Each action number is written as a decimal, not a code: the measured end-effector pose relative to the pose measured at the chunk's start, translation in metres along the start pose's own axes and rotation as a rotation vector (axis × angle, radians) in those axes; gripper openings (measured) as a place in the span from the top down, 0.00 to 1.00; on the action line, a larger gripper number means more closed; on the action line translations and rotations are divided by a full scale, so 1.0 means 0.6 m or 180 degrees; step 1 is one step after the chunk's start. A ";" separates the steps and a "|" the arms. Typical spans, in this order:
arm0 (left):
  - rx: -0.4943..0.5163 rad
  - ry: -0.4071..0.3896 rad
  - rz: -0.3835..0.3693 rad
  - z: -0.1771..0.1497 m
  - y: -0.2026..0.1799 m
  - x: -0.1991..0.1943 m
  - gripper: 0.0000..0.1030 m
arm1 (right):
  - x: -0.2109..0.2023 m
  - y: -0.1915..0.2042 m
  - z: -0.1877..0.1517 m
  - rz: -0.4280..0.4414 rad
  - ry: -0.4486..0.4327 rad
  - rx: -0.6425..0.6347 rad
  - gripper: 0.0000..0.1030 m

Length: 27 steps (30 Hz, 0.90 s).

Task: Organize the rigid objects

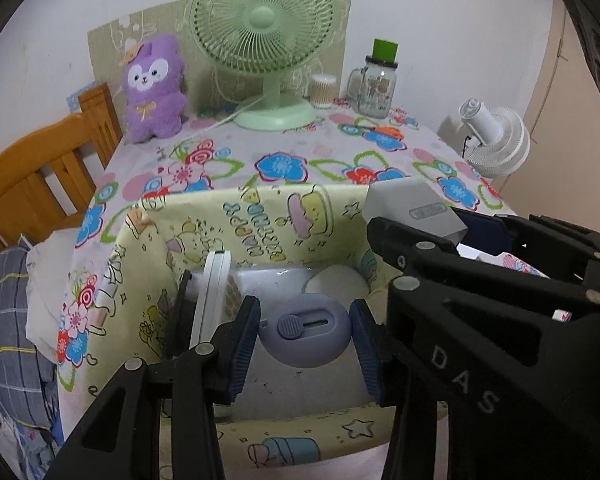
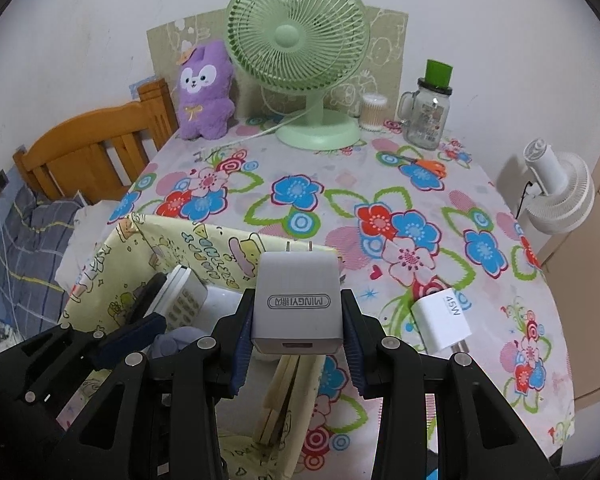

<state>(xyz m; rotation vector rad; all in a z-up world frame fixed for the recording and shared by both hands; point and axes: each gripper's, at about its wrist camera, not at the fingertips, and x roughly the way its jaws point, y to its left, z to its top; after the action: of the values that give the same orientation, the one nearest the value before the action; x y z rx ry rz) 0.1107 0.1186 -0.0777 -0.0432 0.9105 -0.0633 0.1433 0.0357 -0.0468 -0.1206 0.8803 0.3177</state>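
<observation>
- Two grippers are working side by side over the yellow cartoon-print box [image 1: 260,216], and each one is carrying one small rigid object, I think so that both can go into the box together.
- The left gripper [image 1: 306,344] is clamping the purple oval gadget [image 1: 304,330] between its blue pads. The gadget is hanging inside the box opening, above the pale bottom, and is not resting on it as far as I can tell.
- Its long axis is running from pad to pad, across the jaws, and its slider face is turning up toward the camera.
- The right gripper [image 2: 298,338] is gripping the grey charger [image 2: 296,300] by its two flat sides, just over the right-hand wall of the box.
- The charger's long axis is lying along the fingers. Its prongs are pointing away, toward the green fan [image 2: 300,52], and its USB port is facing the camera.
- A white remote [image 1: 212,292] is standing on edge against the left wall, probably to save room.
- One white 45W charger [image 2: 444,320] is waiting on the flowered tablecloth [image 2: 340,184], just right of the box.
</observation>
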 end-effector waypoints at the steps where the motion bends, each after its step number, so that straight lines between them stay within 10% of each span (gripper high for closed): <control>1: -0.0004 0.0014 -0.0006 -0.001 0.001 0.002 0.54 | 0.004 0.000 0.000 0.0019 0.0010 -0.0002 0.59; 11: -0.0062 0.0168 0.0078 -0.004 0.021 0.029 0.53 | 0.021 0.014 0.008 -0.0021 -0.0038 -0.0181 0.59; 17: -0.0173 0.0220 0.0126 -0.005 0.037 0.033 0.31 | 0.033 0.029 0.009 0.0152 0.0021 -0.0305 0.59; 27: -0.0134 0.0215 0.0106 -0.011 0.040 0.024 0.23 | 0.050 0.048 -0.013 0.0429 0.0276 -0.0354 0.59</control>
<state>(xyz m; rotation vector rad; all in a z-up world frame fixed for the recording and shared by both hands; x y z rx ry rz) 0.1153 0.1413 -0.0945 -0.0653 0.9800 -0.0148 0.1458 0.0676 -0.0743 -0.1796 0.9589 0.4904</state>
